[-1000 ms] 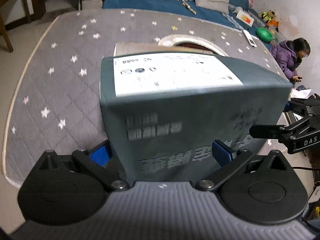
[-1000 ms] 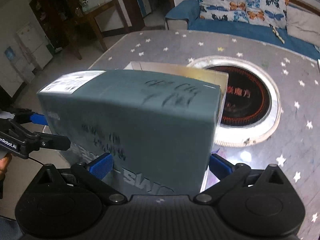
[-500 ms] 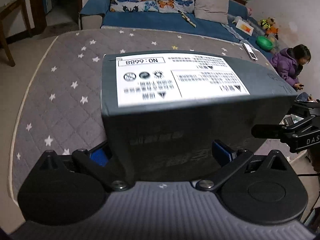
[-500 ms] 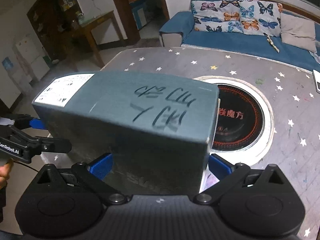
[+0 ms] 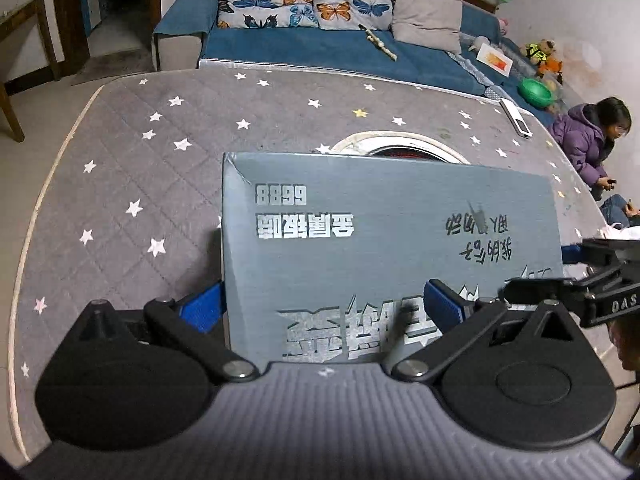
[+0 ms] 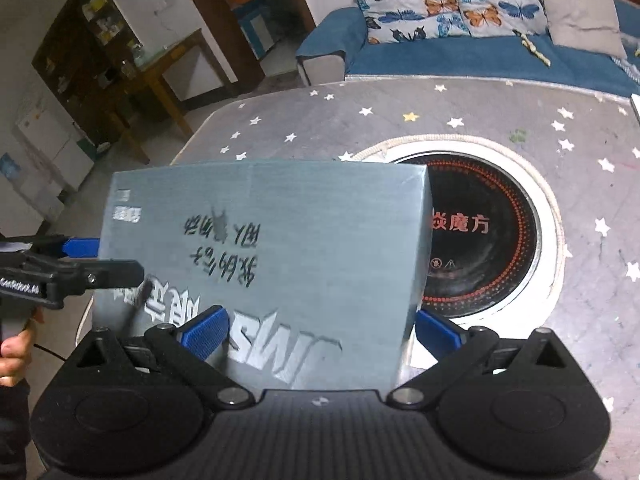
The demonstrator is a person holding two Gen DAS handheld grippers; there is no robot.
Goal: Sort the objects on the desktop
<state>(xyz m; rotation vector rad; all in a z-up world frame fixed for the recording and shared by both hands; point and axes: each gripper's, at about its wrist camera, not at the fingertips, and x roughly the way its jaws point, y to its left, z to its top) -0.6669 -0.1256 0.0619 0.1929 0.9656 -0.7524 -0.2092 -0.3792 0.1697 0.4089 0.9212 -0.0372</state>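
A grey-blue cardboard box point(image 5: 384, 240) with silver lettering and black handwriting is held between both grippers over the table, its broad printed face turned up. My left gripper point(image 5: 322, 308) is shut on the box's left end, with blue pads point(image 5: 204, 312) pressed against it. My right gripper point(image 6: 320, 332) is shut on the box point(image 6: 280, 248) at its right end. Each view shows the other gripper at the box's far side: the right gripper point(image 5: 580, 280) and the left gripper point(image 6: 80, 264), with a hand below it.
The table point(image 5: 160, 160) has a grey quilted cover with stars. A round black cooktop point(image 6: 480, 240) with a white rim sits just right of the box. A white remote point(image 5: 516, 118) lies at the far right edge. A seated person point(image 5: 588, 140) and a blue sofa point(image 5: 320, 44) are beyond.
The box has rolled: the white label face turned away and the broad lettered face now points up. It also sits lower and flatter over the table, both grippers still clamped on it.
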